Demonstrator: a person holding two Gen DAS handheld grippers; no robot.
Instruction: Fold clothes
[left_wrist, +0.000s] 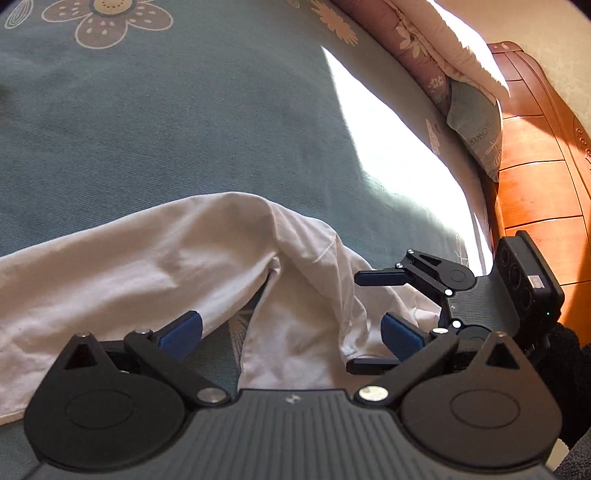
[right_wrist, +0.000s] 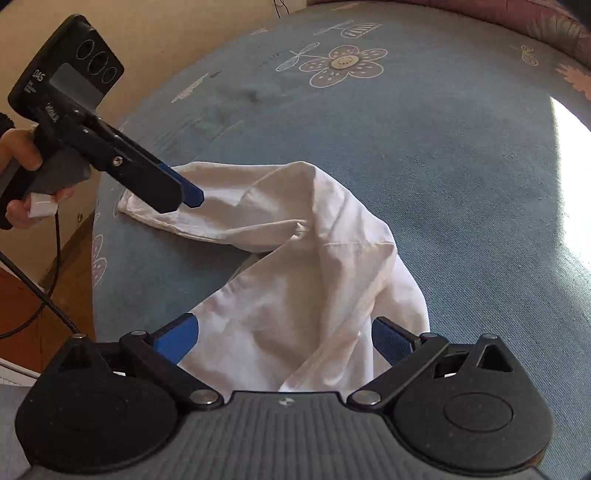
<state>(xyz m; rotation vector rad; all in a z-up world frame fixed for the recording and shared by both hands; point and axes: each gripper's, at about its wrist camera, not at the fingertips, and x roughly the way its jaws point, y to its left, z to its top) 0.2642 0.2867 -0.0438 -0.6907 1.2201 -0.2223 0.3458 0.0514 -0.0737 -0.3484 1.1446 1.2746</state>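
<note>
We had the white garment (right_wrist: 295, 258) lying crumpled on the bed (right_wrist: 461, 184), near the edge closest to us, on the blue floral bedspread. It was bunched into a ridge with one part trailing toward the left corner of the bed and a seam or hem running across the hump. We couldn't tell from either view what kind of garment it was.

Left tool (left_wrist: 291, 328): fingers spread wide, cloth lying between and under them, nothing pinched. Right tool (right_wrist: 284, 339): same, fingers wide apart, straddling the near bulk of the cloth, no grip. In the left wrist view the right tool sat just beside the garment's right end with its two fingers parted. In the right wrist view the left tool hung over the far left end of the cloth, close to it. Contact there we couldn't confirm.

Our read: this was the opening step, grasp and spread, not folding yet. Nothing was flat, and no fold line was laid.

Next move as we judged it: each tool had to find a real edge or corner, not a mid-fabric wrinkle, close on a single layer, then pull apart to flatten the piece on the bed. Risks were grabbing two layers at the hump, or dragging the cloth off the near edge of the bed, since it lay so close to it. A strong sun patch (left_wrist: 388, 147) on the bed's right side washed out detail there.
</note>
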